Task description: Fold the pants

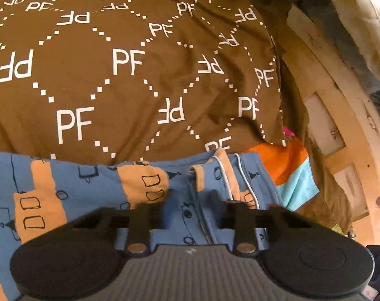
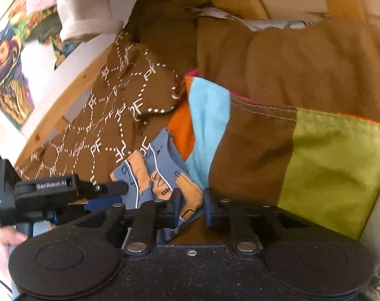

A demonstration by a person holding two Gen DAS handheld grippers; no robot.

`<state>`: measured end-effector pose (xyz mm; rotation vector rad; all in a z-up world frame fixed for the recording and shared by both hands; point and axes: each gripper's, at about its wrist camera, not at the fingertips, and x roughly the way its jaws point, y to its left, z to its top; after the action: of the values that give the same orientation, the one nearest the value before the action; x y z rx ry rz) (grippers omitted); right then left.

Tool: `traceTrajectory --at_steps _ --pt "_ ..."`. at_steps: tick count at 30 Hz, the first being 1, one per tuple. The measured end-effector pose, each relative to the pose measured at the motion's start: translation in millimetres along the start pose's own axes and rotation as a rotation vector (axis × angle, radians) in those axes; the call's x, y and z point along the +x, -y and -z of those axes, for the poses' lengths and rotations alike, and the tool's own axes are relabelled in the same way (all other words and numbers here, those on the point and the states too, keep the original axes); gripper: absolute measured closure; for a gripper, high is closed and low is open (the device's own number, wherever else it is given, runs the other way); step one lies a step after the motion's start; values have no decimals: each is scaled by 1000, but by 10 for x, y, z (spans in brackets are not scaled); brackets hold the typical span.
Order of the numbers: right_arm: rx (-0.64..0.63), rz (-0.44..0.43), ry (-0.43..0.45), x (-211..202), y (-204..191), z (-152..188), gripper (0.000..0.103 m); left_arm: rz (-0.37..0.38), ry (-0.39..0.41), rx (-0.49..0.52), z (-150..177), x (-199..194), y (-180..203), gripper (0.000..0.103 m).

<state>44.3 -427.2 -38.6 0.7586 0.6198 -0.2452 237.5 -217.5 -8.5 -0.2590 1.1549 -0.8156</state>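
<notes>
The pants (image 1: 94,183) are blue with orange patches and black doodles. They lie across the near edge of a brown "PF" bedspread (image 1: 129,75). My left gripper (image 1: 193,200) hovers just over the pants near their white-piped seam, jaws apart with cloth between them. In the right wrist view the pants (image 2: 162,173) are bunched up. My right gripper (image 2: 191,200) has its jaws partly closed with a fold of the pants between them. The left gripper (image 2: 119,188) shows at the left of that view, its tip against the pants.
A patchwork cloth with orange, light blue, brown and green panels (image 2: 265,148) lies to the right of the pants, also seen in the left wrist view (image 1: 290,170). A wooden bed frame (image 1: 340,130) runs along the right. White bedding (image 1: 360,25) is piled beyond.
</notes>
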Motion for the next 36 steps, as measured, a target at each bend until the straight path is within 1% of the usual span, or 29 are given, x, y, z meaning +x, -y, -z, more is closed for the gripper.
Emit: traceTrajectory --at_steps 1,2,6,8,12,14,16,18,19,20,21,23,24,25,26,29,33,35,36 --pt "-26 1 11 -17 -39 19 88 11 0 -6 -1 -6 -1 90" --pt "-79 1 26 -46 -111 45 89 15 3 -9 0 -13 4 93" --pt "-327 -15 91 -143 -468 123 90 12 21 20 8 -58 73 96" --pt "-480 -25 116 -180 -677 205 90 15 25 21 3 -82 83 96" --pt "-759 -20 98 -138 -1005 457 91 11 25 20 -2 -108 59 96" --pt "-892 9 62 -69 -1110 605 91 22 16 11 0 -104 37 95" --pt "-986 31 39 0 -1125 722 91 29 8 -3 19 -109 2 93" --pt "-998 34 16 34 -1116 735 90 36 8 -7 38 -127 -31 78" --pt "-986 28 12 31 -1097 718 89 39 14 -10 46 -137 -43 63" --pt "-980 23 7 31 -1083 707 87 44 23 -16 53 -151 -58 50" --pt "-978 18 0 36 -1069 700 86 55 31 -25 58 -172 -79 47" --pt "-970 4 -6 48 -1060 698 80 95 54 -42 53 -214 -126 43" --pt "-961 -6 -8 45 -1061 694 78 102 64 -46 43 -227 -143 40" --pt "-955 -14 -12 57 -1078 695 74 101 70 -48 30 -232 -150 37" --pt "-957 -17 -15 72 -1102 705 72 95 73 -42 9 -225 -144 36" --pt "-998 -9 -15 52 -1150 765 70 88 73 3 -53 -171 -71 34" --pt "-1055 35 -32 121 -1210 823 70 78 68 37 -102 -76 23 35" --pt "-1078 48 -37 141 -1211 852 70 76 62 45 -111 -47 61 43" --pt "-1089 51 -36 144 -1215 865 70 80 61 47 -114 -37 72 45"
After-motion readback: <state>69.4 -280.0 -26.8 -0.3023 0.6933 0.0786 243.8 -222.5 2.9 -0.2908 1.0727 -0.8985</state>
